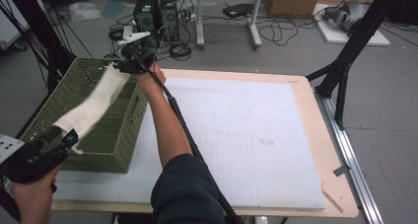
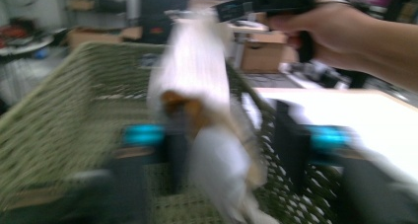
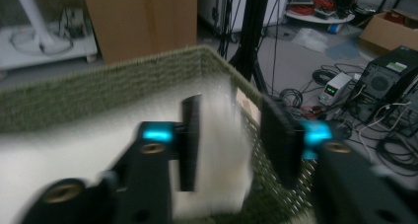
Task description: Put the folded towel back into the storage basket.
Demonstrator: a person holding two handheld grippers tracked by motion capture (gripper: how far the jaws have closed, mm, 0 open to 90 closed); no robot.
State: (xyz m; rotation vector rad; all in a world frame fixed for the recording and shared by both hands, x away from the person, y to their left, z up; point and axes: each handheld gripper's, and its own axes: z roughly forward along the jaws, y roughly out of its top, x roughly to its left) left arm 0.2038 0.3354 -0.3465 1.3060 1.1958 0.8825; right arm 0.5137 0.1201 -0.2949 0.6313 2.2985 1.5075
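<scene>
A long white cloth [image 1: 93, 103] stretches over the green woven basket [image 1: 111, 145] at the table's left edge. Its near end lies at my left gripper [image 1: 61, 137], low at the left. Its far end reaches my right gripper [image 1: 125, 63] above the basket's far corner. In the left gripper view the white cloth [image 2: 197, 71] runs between wide-apart jaws, with a gap to the right jaw. In the right gripper view the blurred cloth [image 3: 222, 150] sits between separated jaws over the basket [image 3: 98, 86]. Both grippers look open around it.
A white gridded mat [image 1: 236, 135] covers the wooden table [image 1: 320, 135]. The person's right arm [image 1: 167, 130] reaches across the mat's left part, and a cable trails along it. Black stand legs [image 1: 345, 61], computers [image 1: 157, 14] and cables are on the floor beyond.
</scene>
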